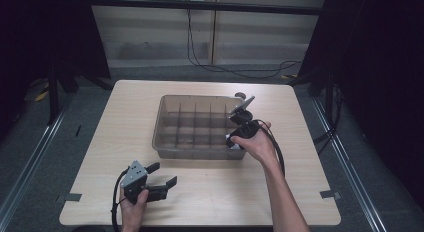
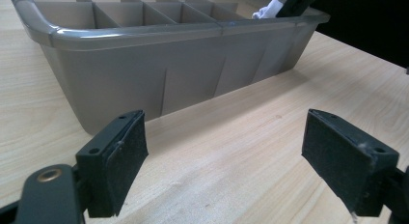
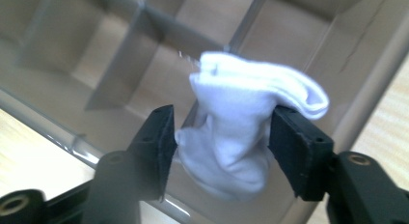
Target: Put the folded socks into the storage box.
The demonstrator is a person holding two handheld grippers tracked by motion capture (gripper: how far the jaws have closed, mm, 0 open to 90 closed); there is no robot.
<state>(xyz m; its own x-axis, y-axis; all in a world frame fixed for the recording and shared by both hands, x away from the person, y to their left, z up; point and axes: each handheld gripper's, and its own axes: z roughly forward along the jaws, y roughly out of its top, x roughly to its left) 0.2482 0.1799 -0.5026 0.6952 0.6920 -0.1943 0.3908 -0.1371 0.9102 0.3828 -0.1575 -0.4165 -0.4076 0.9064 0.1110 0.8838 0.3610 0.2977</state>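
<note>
Wooden table (image 1: 200,192) bears divided bin (image 1: 165,142); sock (image 3: 241,137) between right tool (image 3: 222,142) pads.

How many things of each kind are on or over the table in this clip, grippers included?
Divided grey bin: 1
White sock: 1, between the right gripper's jaws over the bin's corner
Grippers: 2, left gripper and right gripper
Total: 4

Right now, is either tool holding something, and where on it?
The right tool has a bunched white cloth sock between its pads at the middle, over the grey plastic divided box; whether they still press cannot be told. The left tool holds nothing.
</note>
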